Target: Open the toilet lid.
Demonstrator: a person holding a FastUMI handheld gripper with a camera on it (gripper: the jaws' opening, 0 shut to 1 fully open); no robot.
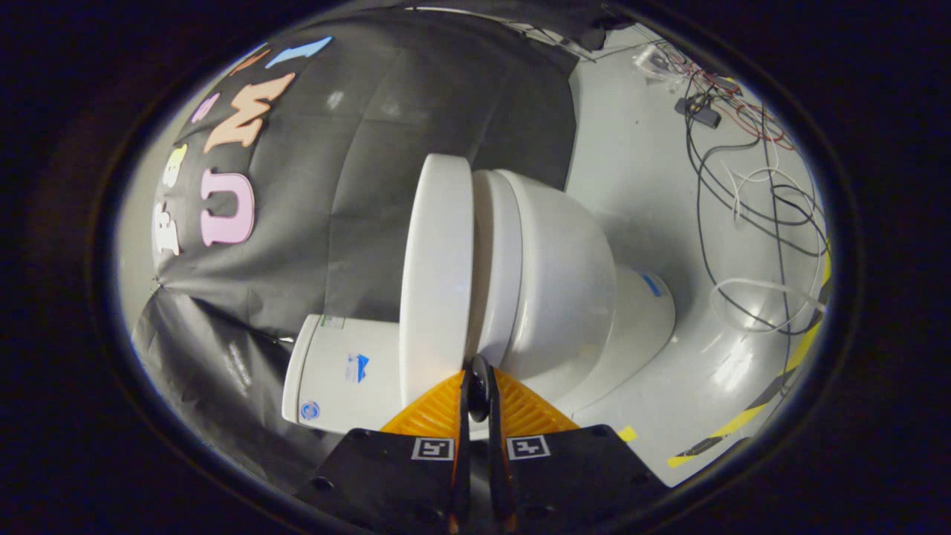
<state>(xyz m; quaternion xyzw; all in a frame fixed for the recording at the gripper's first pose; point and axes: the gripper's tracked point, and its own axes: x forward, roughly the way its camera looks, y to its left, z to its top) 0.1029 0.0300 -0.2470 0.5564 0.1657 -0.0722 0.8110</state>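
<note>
The view is rolled on its side, so the white toilet lies sideways in it. Its lid stands close against the seat, with a thin dark gap between them. The bowl bulges beyond the seat and the tank sits on the lid's other side. My gripper is shut with nothing between its fingers. The tips rest right at the seam where lid and seat meet, near the hinge end by the tank.
The pale floor runs past the bowl, with loose black, white and red cables strewn over it and yellow-black tape along its edge. The black cloth wall hangs behind the tank and lid.
</note>
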